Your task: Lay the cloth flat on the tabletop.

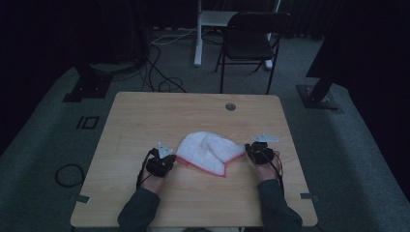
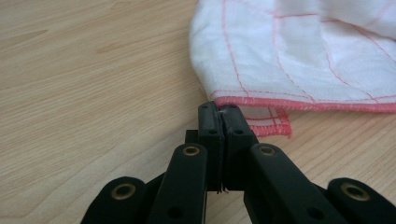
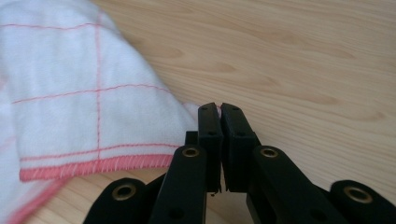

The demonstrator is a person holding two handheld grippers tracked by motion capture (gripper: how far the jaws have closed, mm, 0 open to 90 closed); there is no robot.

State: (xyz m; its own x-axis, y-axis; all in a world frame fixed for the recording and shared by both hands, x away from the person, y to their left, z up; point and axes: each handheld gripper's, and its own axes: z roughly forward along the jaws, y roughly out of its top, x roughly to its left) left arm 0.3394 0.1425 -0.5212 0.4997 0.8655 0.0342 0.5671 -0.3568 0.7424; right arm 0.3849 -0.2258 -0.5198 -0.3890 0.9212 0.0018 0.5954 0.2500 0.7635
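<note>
With both corners of the white cloth [image 1: 209, 152] pinched, left gripper [image 2: 219, 109] and right gripper [image 3: 219, 108] clamping shut, readying to lift and spread it flat between them.

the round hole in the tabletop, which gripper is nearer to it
Right. The right gripper sits at the cloth's right tip, below and slightly right of the hole. The left gripper is at the cloth's left corner, farther off to the left.

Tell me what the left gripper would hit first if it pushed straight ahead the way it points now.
The left gripper would meet the white cloth at once: its shut jaws sit right at the cloth's pink hem and seem to pinch that edge already, though contact is hard to confirm.
</note>
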